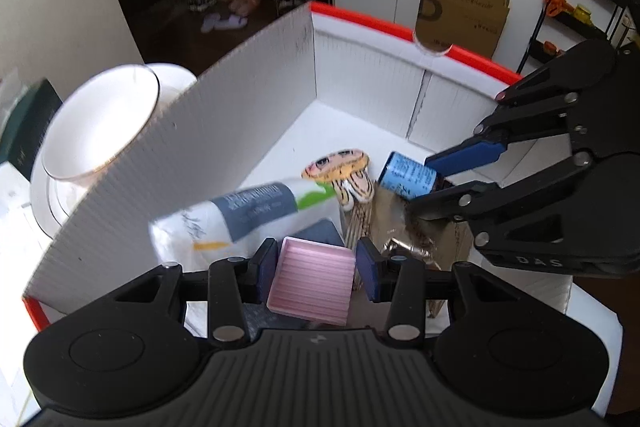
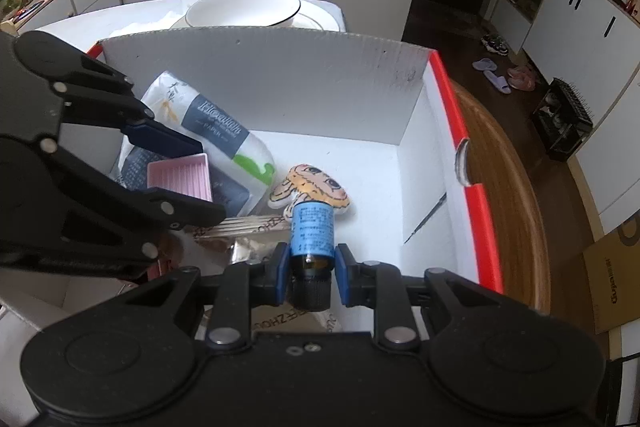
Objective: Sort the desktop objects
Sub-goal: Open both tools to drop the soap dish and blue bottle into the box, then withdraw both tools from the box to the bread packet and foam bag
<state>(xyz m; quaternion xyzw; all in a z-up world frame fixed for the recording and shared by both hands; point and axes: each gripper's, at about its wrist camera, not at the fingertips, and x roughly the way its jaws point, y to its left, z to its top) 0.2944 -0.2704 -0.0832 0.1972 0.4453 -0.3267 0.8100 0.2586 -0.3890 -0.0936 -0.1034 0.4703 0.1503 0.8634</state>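
Left wrist view: the left claw (image 1: 316, 269) is clamped on a pink ridged tray (image 1: 312, 281) above the white box (image 1: 248, 99) with a red rim. Inside the box lie a tissue pack (image 1: 240, 215), a cartoon-face figure (image 1: 340, 167) and a crumpled foil wrapper (image 1: 400, 227). The right claw (image 1: 424, 179) reaches in from the right.

Right wrist view: the right claw (image 2: 310, 277) is clamped on the dark neck of a blue-labelled bottle (image 2: 311, 231), held over the box floor (image 2: 372, 187) just in front of the figure (image 2: 316, 185). White bowls (image 2: 244, 7) stand on the table (image 2: 120, 15) beyond the box.

Pink tray (image 1: 310, 281), bottle (image 2: 311, 231) (blue-labelled) held.
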